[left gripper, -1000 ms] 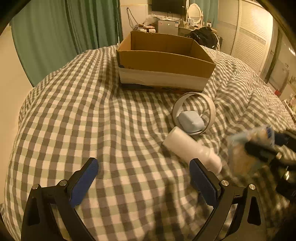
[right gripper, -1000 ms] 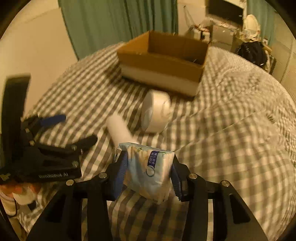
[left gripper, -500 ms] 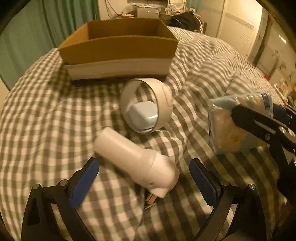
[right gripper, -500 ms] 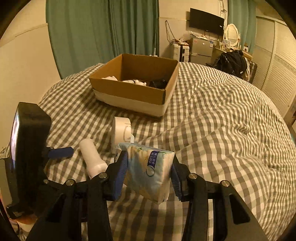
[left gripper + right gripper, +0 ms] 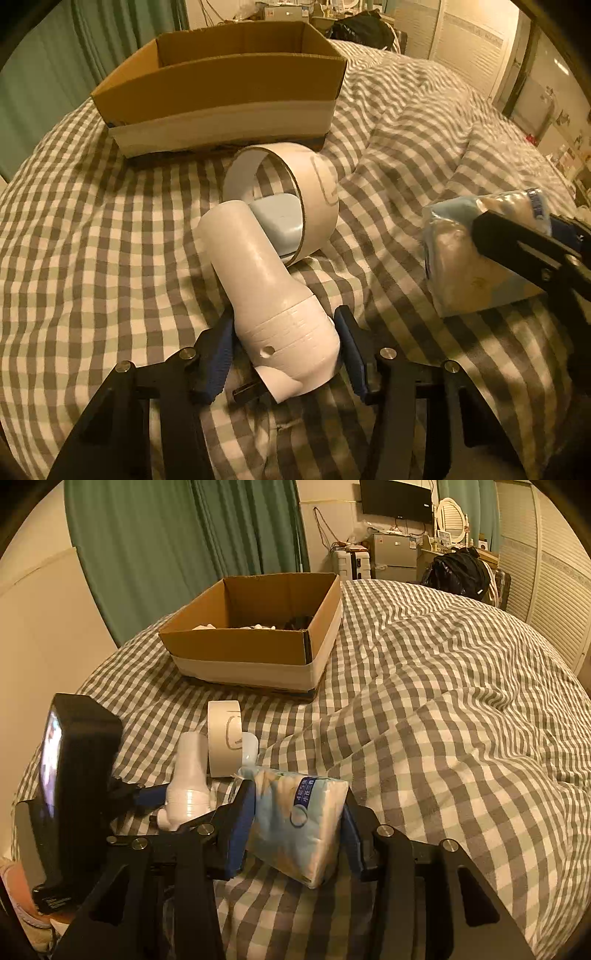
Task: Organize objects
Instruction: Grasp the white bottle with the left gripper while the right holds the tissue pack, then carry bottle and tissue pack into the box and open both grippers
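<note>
My left gripper is shut on the cap end of a white bottle that lies on the checked bedspread. My right gripper is shut on a blue pack of tissues, held above the bed; the pack also shows at the right of the left wrist view. The bottle and left gripper show at the left of the right wrist view. An open cardboard box with several items inside stands farther back on the bed; it also shows in the left wrist view.
A white tape ring stands on edge just beyond the bottle, with a pale blue case inside it. The checked bedspread is rumpled to the right. Green curtains and furniture stand behind the bed.
My left gripper moved forward over the bottle and closed on its cap end. My right gripper still holds the tissue pack, with little movement in the last half second.
</note>
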A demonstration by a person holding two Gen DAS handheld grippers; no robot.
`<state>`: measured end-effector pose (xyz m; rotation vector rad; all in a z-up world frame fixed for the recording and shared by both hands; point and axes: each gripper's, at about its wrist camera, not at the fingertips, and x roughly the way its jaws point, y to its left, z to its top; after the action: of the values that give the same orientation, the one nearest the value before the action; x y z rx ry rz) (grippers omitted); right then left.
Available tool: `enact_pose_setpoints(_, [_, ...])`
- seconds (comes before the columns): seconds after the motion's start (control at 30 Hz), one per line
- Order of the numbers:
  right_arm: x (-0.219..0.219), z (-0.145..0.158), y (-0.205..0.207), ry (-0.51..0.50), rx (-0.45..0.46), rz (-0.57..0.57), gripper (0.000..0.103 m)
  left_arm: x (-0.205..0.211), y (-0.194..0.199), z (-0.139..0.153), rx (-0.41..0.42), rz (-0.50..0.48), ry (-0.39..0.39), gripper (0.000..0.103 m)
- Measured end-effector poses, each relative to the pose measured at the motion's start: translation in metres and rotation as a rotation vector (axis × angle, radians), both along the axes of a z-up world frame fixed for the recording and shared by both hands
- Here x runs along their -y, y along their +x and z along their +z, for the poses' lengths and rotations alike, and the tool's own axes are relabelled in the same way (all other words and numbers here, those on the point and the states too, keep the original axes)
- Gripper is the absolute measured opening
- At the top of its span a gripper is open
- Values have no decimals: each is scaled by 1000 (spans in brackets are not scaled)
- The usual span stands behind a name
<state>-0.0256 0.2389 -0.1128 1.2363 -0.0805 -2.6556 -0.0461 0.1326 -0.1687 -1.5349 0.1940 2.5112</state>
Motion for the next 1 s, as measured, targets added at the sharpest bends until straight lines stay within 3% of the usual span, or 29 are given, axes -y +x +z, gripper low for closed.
enact_pose_setpoints(0.47, [11, 48, 25, 27, -93, -18, 43, 19, 32, 65, -107, -12, 75, 53])
enact_pose_setpoints(0.8, [26, 87, 46, 75, -176, -2, 43, 42, 54, 118, -225, 13, 101, 53])
enact_pose_setpoints(1.0, [32, 119, 48, 118, -252, 4, 43, 51, 46, 153, -310, 12, 97, 53])
